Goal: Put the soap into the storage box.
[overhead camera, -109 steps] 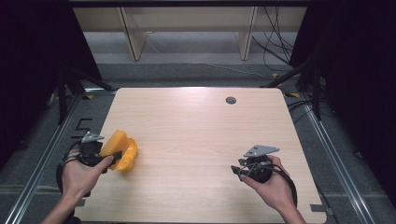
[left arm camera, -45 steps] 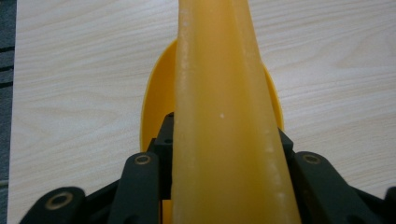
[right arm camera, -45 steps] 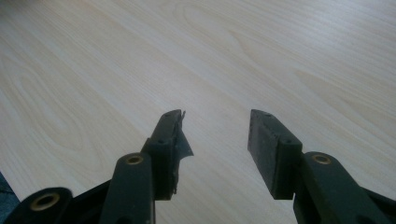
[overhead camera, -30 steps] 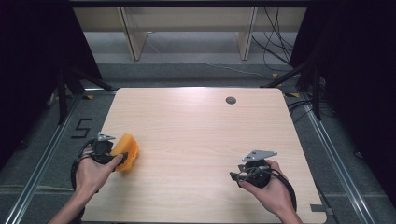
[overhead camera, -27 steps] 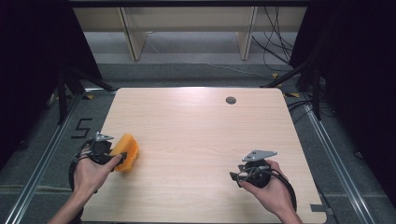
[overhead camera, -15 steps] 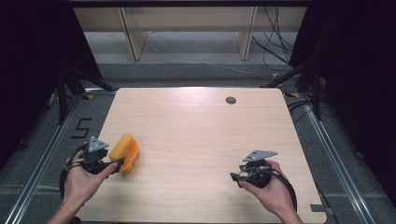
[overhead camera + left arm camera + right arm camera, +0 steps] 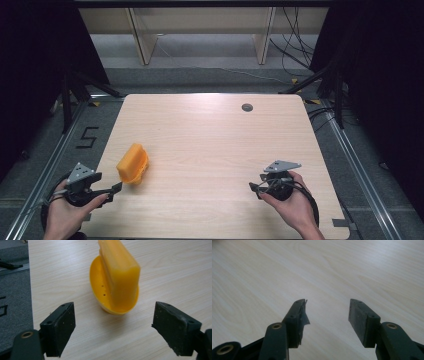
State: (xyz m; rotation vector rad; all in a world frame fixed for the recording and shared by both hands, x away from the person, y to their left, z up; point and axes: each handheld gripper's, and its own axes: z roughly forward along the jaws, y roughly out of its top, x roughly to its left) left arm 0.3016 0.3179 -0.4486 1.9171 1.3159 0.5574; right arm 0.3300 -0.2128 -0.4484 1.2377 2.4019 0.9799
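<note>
A: Here we are over the table, pale wood, and the orange scoop-shaped piece sits on the near left part of it, resting on the board with nothing holding it.

B: That's right. From the left gripper view the orange piece is a shallow yellow-orange bowl with a thick block-shaped handle running up across it, and I count 2 tiny holes in the bowl's inner wall.

A: And the left gripper?

B: Its jaws have just been opening, and they stand wide apart now. Nothing is between the pads. The orange piece lies just ahead of the tips, clear of both, on bare wood.

A: In the high view that gripper sits at the table's near left corner, the hand wrapped around it, tips pointing toward the orange piece.

B: Over on the other side, the right gripper rests near the front right edge, in the person's right hand.

A: Its state?

B: Also parted, and those jaws have just been opening too. The right gripper view shows its 2 black pads with only wood grain between them, so that right gripper holds nothing.

A: The 2 grippers are well apart, and the orange piece is far nearer the left one. A small dark round hole marks the far side of the table.
</note>
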